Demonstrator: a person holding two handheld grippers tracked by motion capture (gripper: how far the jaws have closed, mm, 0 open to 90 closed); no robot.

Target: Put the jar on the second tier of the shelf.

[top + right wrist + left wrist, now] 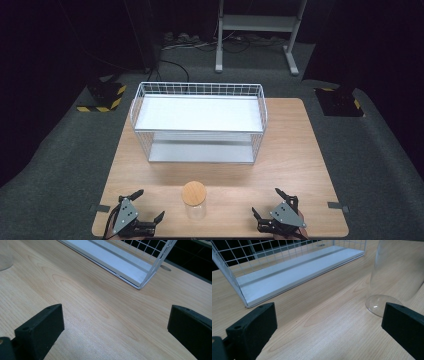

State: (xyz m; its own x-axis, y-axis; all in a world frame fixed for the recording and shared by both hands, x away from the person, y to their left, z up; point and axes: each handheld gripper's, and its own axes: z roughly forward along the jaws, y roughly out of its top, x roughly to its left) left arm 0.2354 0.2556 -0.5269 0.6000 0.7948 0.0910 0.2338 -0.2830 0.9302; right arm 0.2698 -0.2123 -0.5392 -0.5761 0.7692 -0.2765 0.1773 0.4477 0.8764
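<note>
A clear glass jar (194,201) with a round wooden lid (194,192) stands upright near the table's front edge, between the two grippers. My left gripper (149,205) rests at the front left, open and holding nothing. The jar's glass wall (397,272) rises at the right of the left gripper view, just beyond the right jaw. My right gripper (268,202) sits at the front right, open and holding nothing; the jar's edge (5,255) shows at the top left of the right gripper view. A white two-tier wire shelf rack (197,122) stands at the middle back of the table.
The wooden table (295,150) has bare room on both sides of the rack and in front of it. The rack's lower shelf (294,275) lies close ahead of the left gripper, and its corner (140,286) lies ahead of the right gripper. Grey carpet surrounds the table.
</note>
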